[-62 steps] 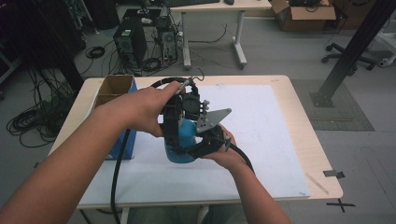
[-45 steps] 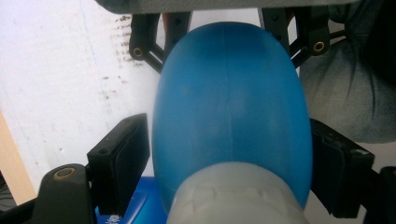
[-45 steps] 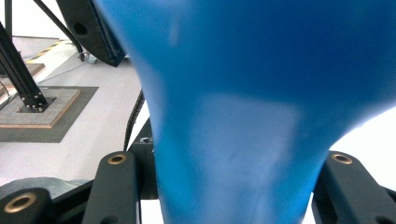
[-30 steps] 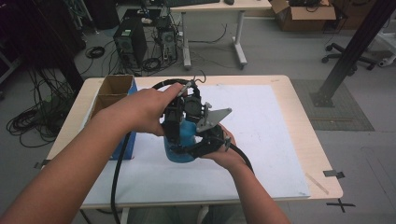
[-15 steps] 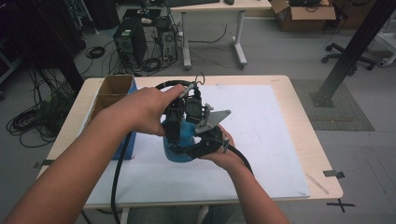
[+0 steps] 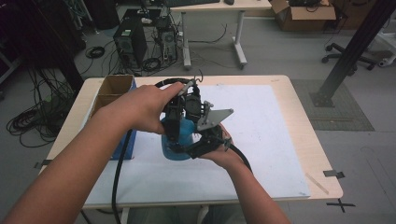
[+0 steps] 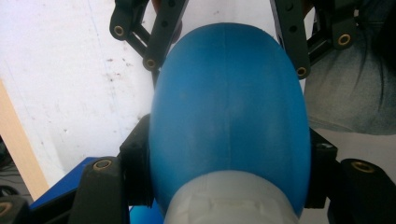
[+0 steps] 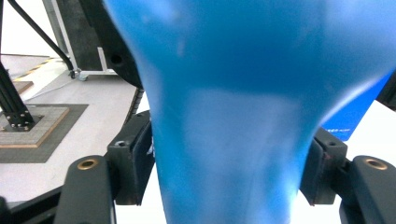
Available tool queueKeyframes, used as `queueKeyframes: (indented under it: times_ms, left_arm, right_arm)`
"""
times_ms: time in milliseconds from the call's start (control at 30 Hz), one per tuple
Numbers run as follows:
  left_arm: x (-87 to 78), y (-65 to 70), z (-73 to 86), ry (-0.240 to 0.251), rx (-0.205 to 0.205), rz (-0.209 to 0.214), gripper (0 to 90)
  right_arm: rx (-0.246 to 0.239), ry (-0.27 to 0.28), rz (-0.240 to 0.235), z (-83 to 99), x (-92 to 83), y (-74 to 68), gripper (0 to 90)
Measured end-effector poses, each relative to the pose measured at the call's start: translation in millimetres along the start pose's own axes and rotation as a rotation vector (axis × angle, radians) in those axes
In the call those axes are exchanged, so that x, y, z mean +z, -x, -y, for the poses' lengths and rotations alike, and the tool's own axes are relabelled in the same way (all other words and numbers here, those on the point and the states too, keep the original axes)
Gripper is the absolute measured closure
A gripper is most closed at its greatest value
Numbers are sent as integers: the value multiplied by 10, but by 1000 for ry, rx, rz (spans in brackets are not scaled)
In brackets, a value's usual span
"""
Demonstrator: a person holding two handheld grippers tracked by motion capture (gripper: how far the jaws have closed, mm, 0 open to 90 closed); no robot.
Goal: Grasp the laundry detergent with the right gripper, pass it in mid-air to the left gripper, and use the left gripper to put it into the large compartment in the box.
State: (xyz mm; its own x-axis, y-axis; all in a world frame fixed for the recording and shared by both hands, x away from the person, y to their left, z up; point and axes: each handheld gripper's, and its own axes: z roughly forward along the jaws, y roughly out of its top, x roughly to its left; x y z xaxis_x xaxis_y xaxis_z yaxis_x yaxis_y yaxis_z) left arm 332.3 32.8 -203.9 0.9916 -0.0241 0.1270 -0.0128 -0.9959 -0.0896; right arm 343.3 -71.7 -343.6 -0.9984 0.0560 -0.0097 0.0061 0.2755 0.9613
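— Where are the hands?
— Both arms reach in and meet in the middle. The left gripper (image 6: pixel 180 133) points down, squeezed tight.
— And the right gripper (image 6: pixel 205 142)?
— It lies sideways, low. Its jaws have just been opening a bit.

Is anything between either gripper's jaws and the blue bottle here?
Nothing visible. The left gripper has its pads pressed on the blue bottle. The right gripper has just been opening; the bottle sits directly between its pads, nothing else in the gap.
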Motion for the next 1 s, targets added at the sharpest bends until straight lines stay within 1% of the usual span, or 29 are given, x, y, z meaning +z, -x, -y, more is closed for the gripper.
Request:
queueKeyframes:
  times_ms: [67, 167, 200, 267, 333, 400, 433, 467, 500, 533, 567, 633, 667, 700, 733, 900, 1000]
  left_arm:
    - [-6, -3, 1, -2, 2, 0, 382]
    - [-10, -2, 3, 1, -2, -3, 382]
    - [-14, -4, 1, -1, -5, -3, 382]
    - [-17, -3, -1, -1, -4, -4, 382]
    - [-26, -2, -5, -3, -6, -1, 382]
    - [-34, -4, -8, -4, -10, -1, 381]
    - [-35, -7, -8, -1, -13, -1, 382]
    - [-35, -7, -8, -1, -13, -1, 382]
    - [-39, -9, -11, -3, -14, 0, 382]
    - [-37, -13, -15, 0, -20, -3, 381]
    - [-37, -13, -15, 0, -20, -3, 381]
    - [-42, -18, -25, -4, -23, -1, 381]
    - [-42, -19, -30, -5, -25, 1, 381]
    - [-42, -21, -34, -3, -23, -2, 381]
    - [-41, -31, -43, -6, -36, 2, 381]
    - [-38, -38, -60, -13, -37, 3, 381]
    - [-38, -51, -62, -9, -49, 4, 381]
  right_arm:
    - [5, -1, -1, 3, -2, -1, 314]
    - [9, 3, 5, 17, 0, -3, 290]
    - [14, 5, 10, 22, -1, -3, 264]
    - [16, 9, 14, 25, -1, -1, 255]
    - [21, 11, 24, 32, -2, 7, 200]
    - [23, 13, 27, 38, -14, 10, 191]
    - [21, 18, 34, 40, -22, 7, 150]
    - [22, 21, 46, 40, -26, 6, 140]
    - [22, 21, 46, 40, -26, 6, 140]
    - [24, 19, 45, 42, -37, 7, 126]
    - [24, 16, 56, 41, -39, 4, 103]
    - [24, 11, 61, 40, -43, 4, 103]
    - [26, 10, 55, 39, -51, 5, 101]
    - [24, 12, 54, 38, -56, 4, 93]
    - [24, 10, 58, 36, -68, 4, 84]
    - [30, -2, 61, 40, -91, 10, 53]
    - [32, -10, 67, 46, -129, 19, 37]
